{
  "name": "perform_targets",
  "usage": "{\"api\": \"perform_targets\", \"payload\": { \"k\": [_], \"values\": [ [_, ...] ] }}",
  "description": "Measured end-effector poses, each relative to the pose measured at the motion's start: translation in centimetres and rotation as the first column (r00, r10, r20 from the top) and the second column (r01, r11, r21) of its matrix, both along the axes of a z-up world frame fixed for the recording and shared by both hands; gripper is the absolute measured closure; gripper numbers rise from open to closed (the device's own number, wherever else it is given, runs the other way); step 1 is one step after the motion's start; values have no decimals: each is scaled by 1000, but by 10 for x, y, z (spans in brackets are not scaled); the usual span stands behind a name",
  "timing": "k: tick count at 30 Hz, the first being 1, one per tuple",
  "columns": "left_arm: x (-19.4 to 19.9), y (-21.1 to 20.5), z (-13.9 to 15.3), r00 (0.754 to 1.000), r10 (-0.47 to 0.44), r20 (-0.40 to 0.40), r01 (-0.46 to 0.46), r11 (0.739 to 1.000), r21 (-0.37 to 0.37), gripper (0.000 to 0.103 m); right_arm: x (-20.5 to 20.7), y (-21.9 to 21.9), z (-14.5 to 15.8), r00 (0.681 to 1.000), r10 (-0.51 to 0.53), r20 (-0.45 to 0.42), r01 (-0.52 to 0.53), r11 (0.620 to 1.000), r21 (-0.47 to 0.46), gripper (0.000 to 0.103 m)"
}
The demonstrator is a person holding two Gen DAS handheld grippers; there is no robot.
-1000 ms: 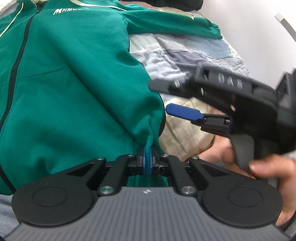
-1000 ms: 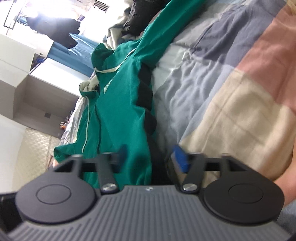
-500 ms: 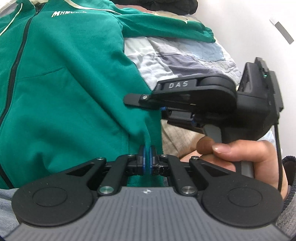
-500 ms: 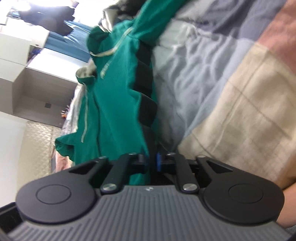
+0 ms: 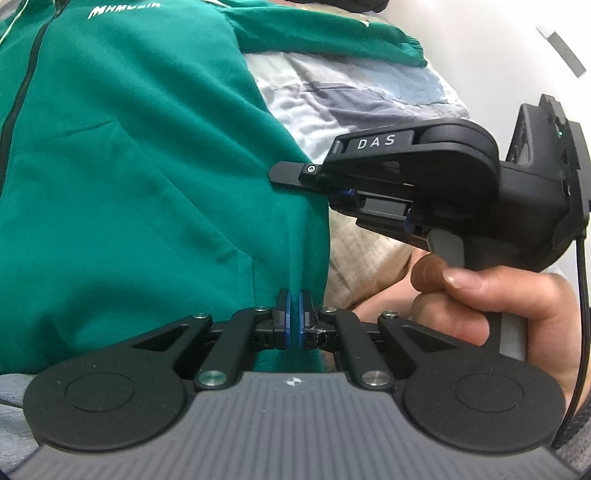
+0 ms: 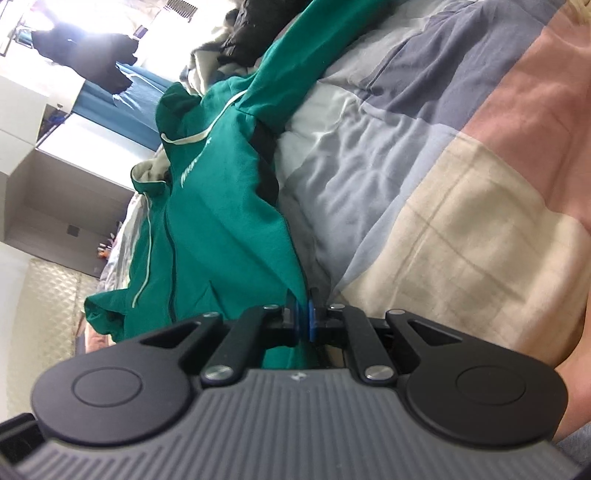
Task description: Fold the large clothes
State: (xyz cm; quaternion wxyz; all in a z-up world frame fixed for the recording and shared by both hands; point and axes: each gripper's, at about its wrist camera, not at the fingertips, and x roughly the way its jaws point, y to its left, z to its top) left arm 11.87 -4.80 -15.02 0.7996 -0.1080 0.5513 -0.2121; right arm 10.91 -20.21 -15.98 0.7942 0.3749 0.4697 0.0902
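The green zip-up fleece hoodie (image 5: pixel 129 177) lay spread on the patchwork quilt (image 6: pixel 424 184). The left gripper (image 5: pixel 294 295) and right gripper (image 6: pixel 303 301) each pinched its near right hem, poised for the first fold; next, probably lifting together across leftward.

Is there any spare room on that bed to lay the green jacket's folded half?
Bare patchwork quilt lies open beside the green jacket, bordered by its side seam and outstretched sleeve. It is crowded at the hem, where the left claw and right claw both pinch fabric.
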Motion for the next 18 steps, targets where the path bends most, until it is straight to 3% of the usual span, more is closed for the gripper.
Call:
{"api": "perform_targets", "payload": {
  "k": [5,10,14,18],
  "values": [
    [3,0,3,1000,-9,1,9,1000,4,92,2,-2,-2,1000,8,6,-9,1000,25,93],
    [-6,6,20,999,3,42,-3,1000,13,65,-4,-4,9,998,23,55,-23,1000,7,84],
    [-19,19,42,994,19,105,-20,1000,16,61,-15,-6,30,993,13,115,-7,998,-57,42],
    [-32,37,68,983,49,178,-51,999,6,61,-28,-2,63,979,68,192,-45,991,-122,41]
  ]
}}
